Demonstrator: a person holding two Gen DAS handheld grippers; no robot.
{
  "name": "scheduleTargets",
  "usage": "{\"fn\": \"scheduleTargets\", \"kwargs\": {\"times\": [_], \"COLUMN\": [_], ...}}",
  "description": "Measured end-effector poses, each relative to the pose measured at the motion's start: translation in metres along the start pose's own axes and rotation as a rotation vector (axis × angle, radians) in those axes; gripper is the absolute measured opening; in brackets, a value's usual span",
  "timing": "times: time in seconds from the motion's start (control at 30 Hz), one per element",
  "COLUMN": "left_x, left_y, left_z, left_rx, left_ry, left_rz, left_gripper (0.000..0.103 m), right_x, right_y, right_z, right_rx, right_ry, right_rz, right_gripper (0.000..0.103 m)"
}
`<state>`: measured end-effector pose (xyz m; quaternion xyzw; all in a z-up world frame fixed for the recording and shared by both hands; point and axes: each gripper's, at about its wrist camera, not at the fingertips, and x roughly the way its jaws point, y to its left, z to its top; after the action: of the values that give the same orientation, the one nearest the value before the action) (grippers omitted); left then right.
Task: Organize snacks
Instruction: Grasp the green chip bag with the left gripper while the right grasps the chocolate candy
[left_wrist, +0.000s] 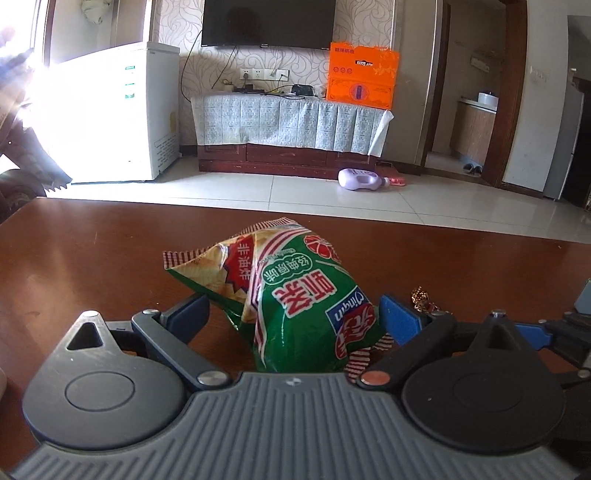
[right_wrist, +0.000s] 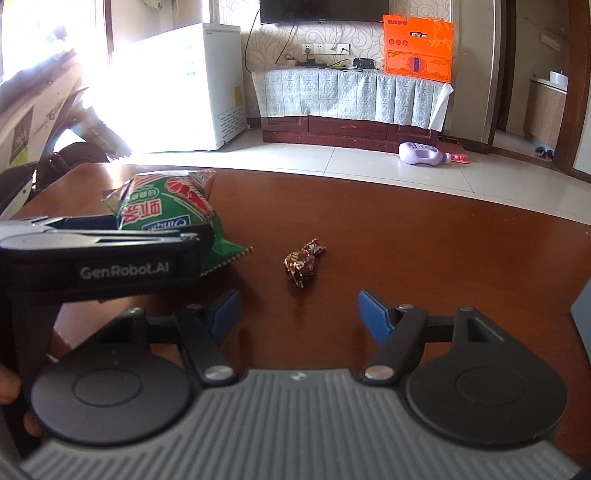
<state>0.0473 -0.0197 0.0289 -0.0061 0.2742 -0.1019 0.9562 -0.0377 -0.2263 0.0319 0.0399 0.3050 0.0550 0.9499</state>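
A green and red snack bag lies on the dark wooden table between the fingers of my left gripper, whose jaws stand wide around the bag's near end; I cannot tell if the pads touch it. The bag also shows in the right wrist view, with the left gripper beside it. A small brown wrapped candy lies on the table just ahead of my right gripper, which is open and empty. The candy peeks out at the right in the left wrist view.
The table's far edge curves ahead, with tiled floor beyond. A purple bottle lies on the floor by a TV cabinet. A white freezer stands at the left. A grey-blue object sits at the table's right edge.
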Motion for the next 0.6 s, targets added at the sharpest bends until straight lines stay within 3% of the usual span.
{"fn": "scheduleTargets", "kwargs": {"times": [0.3, 0.4, 0.53, 0.6], "left_x": [0.017, 0.022, 0.021, 0.018], "left_y": [0.015, 0.017, 0.019, 0.015], "left_z": [0.004, 0.002, 0.002, 0.000], "left_rx": [-0.038, -0.056, -0.064, -0.052], "left_ry": [0.027, 0.046, 0.030, 0.021], "left_rz": [-0.031, -0.053, -0.058, -0.048], "left_gripper": [0.100, 0.098, 0.084, 0.077], "right_x": [0.021, 0.025, 0.026, 0.023], "right_y": [-0.003, -0.001, 0.003, 0.007], "right_z": [0.007, 0.009, 0.012, 0.009], "right_rx": [0.011, -0.007, -0.039, -0.058], "right_ry": [0.010, 0.013, 0.002, -0.001], "right_rz": [0.000, -0.012, -0.019, -0.028], "right_gripper": [0.070, 0.057, 0.026, 0.026]}}
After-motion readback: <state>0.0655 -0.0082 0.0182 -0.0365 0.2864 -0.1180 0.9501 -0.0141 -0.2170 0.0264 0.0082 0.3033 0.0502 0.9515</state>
